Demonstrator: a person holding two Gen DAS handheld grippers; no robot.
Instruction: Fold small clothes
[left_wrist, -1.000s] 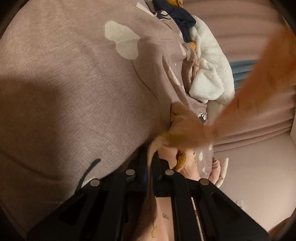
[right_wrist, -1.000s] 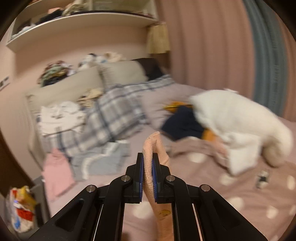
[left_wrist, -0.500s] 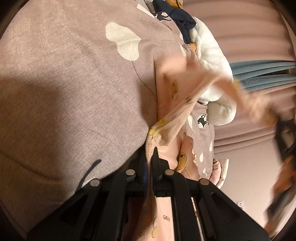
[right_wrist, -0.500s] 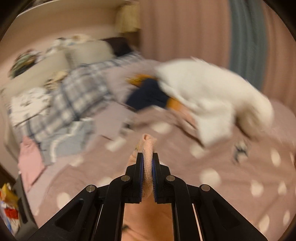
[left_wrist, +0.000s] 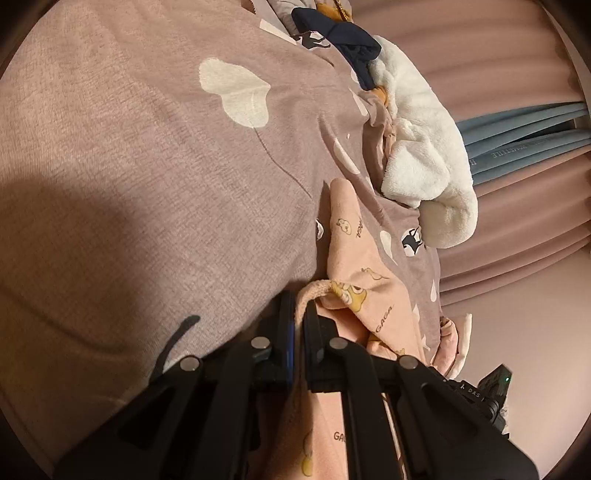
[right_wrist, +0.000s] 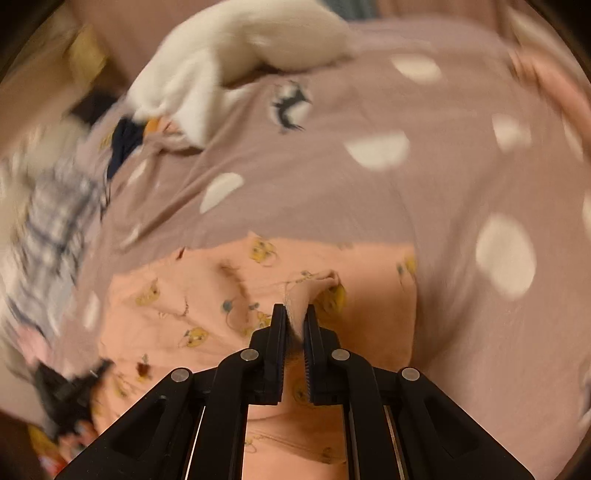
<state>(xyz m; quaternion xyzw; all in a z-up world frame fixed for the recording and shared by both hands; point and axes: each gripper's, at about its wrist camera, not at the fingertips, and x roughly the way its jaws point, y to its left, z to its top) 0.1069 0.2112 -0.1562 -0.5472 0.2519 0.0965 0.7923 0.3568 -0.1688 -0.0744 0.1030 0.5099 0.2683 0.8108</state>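
Note:
A small peach garment with yellow cartoon prints (right_wrist: 221, 295) lies spread on the mauve bedspread (right_wrist: 332, 195). My right gripper (right_wrist: 295, 314) is shut on a pinched fold of it, low over the bed. My left gripper (left_wrist: 298, 306) is shut on another edge of the same garment (left_wrist: 354, 266), close to the bedspread (left_wrist: 147, 166). The right view is motion-blurred.
A white fluffy garment (left_wrist: 424, 155) and a navy one (left_wrist: 347, 40) lie at the far side of the bed; the white one also shows in the right wrist view (right_wrist: 229, 51). Plaid bedding (right_wrist: 55, 221) sits left. Pink and blue curtains (left_wrist: 524, 129) hang behind.
The right gripper swung down from facing the room to the bed, laying the garment out flat. The garment, stretched in the air before, now rests on the bedspread. Both grippers stay shut.

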